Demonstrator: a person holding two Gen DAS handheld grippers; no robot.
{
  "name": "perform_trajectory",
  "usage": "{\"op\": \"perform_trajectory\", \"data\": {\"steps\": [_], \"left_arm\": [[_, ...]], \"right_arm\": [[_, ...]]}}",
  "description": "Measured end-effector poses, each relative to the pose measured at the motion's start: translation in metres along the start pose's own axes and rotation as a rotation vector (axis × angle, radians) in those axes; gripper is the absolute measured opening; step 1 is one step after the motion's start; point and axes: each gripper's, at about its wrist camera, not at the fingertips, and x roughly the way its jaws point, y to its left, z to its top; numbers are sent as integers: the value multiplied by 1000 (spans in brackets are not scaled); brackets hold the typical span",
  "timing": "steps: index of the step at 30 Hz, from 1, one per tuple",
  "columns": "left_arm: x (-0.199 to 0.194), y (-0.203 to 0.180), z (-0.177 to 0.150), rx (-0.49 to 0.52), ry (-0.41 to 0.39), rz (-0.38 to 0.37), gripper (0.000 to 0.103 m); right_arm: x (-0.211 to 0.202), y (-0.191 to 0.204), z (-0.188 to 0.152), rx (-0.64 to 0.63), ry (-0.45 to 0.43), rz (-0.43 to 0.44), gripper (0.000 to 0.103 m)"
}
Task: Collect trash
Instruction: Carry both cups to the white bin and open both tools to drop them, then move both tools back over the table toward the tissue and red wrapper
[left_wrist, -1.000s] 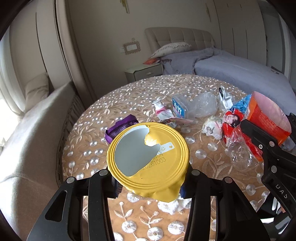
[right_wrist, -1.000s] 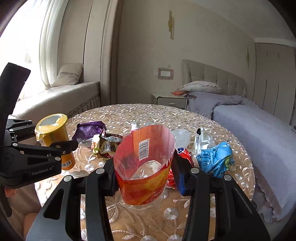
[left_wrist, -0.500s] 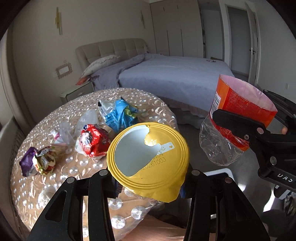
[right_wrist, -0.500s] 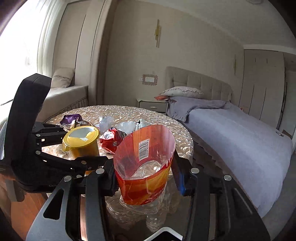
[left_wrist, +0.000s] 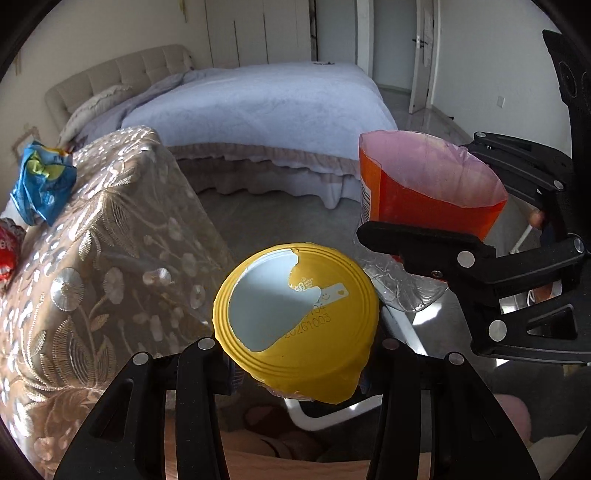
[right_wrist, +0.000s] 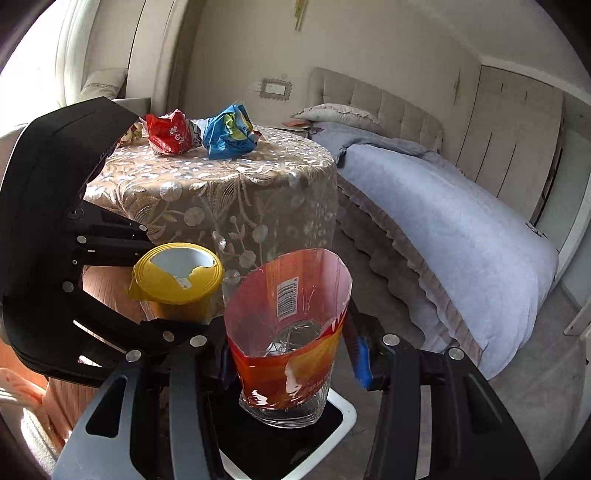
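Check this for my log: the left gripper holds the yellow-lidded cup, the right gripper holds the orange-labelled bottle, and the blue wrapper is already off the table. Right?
Not quite. The blue wrapper is on the table beside the red wrapper, as the right wrist view shows. The left gripper does hold the yellow-lidded cup, the right gripper the orange-labelled bottle.
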Motion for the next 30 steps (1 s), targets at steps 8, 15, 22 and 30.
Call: {"op": "perform_trajectory", "data": {"steps": [8, 15, 22, 30], "left_arm": [[59, -9, -15, -7, 91, -92, 55], [81, -12, -27, 45, 140, -50, 98], [56, 0, -13, 10, 89, -31, 98], [17, 22, -4, -26, 5, 71, 98]], "right_arm": [[32, -28, -31, 127, 80, 30, 79], [45, -33, -40, 86, 112, -3, 98], [42, -26, -23, 59, 78, 24, 98], [24, -11, 13, 12, -6, 55, 98]]}}
